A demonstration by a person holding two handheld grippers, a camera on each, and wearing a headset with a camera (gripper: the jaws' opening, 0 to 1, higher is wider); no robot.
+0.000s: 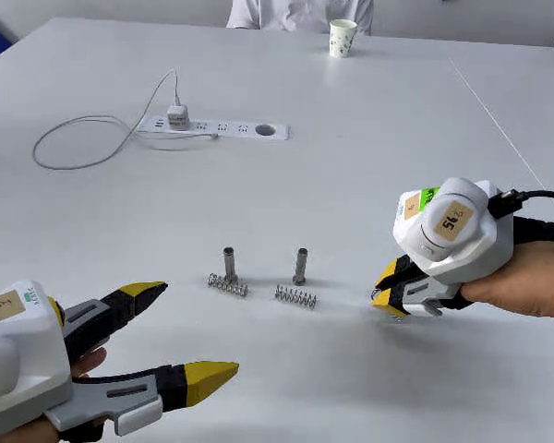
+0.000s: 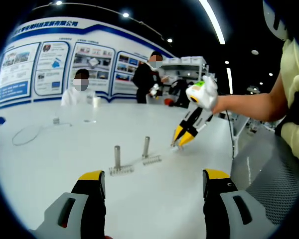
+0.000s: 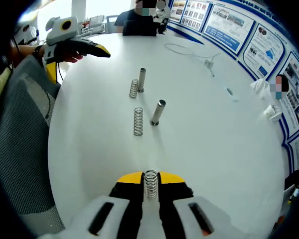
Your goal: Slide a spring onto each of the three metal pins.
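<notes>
Two metal pins stand upright on the white table, the left pin [image 1: 229, 263] and the right pin [image 1: 301, 265]. A spring [image 1: 228, 285] lies at the foot of the left pin, and a second spring [image 1: 295, 296] lies in front of the right pin. My right gripper [image 1: 384, 283] sits to the right of the pins, low over the table, shut on a third spring [image 3: 150, 183] that sticks out between its yellow tips. My left gripper [image 1: 183, 334] is at the near left, open, with nothing between its fingers.
A white power strip [image 1: 212, 128] with a plugged charger and looped cable [image 1: 74, 138] lies further back. A paper cup [image 1: 343, 38] stands at the far edge, where a person [image 1: 300, 13] sits. Other people stand beyond the table in the left gripper view.
</notes>
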